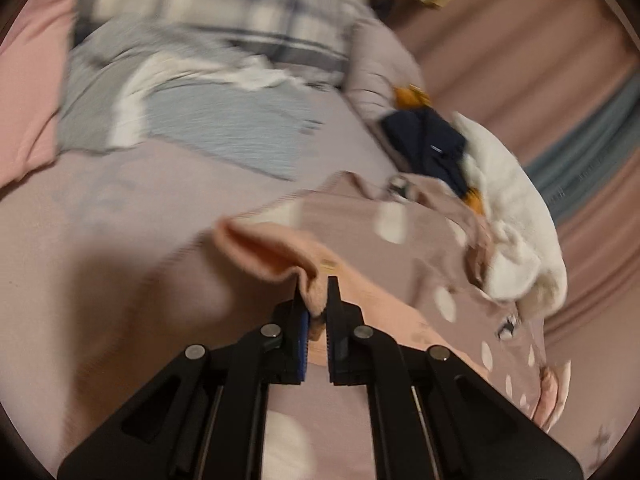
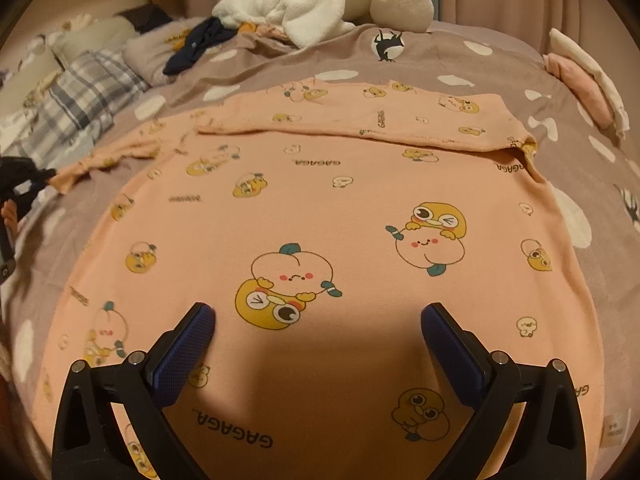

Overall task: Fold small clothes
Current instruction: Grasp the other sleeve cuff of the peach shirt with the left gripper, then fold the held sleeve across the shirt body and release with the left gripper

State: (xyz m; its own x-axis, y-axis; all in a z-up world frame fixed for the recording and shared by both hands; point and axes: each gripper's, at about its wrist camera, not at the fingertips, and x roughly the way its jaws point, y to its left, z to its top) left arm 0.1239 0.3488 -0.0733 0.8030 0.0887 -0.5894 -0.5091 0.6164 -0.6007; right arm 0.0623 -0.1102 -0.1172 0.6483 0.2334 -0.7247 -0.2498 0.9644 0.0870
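A pink shirt (image 2: 320, 200) printed with cartoon peaches and ducks lies flat on the bed in the right wrist view. One sleeve (image 2: 360, 120) is folded across its top. The other sleeve (image 2: 120, 156) stretches left to my left gripper (image 2: 20, 192). In the left wrist view, which is blurred, my left gripper (image 1: 316, 288) is shut on the pink sleeve cuff (image 1: 272, 252) and holds it off the cover. My right gripper (image 2: 318, 316) hovers open over the shirt's lower body, with nothing between its fingers.
The bed cover (image 2: 440, 60) is mauve with white cloud shapes. A white fleece garment (image 2: 320, 0) and a navy garment (image 2: 192, 48) lie beyond the shirt. Plaid cloth (image 2: 80, 96) is at the left, a folded pink-and-white pile (image 2: 580, 80) at the right. A light blue cloth (image 1: 232, 128) lies farther off.
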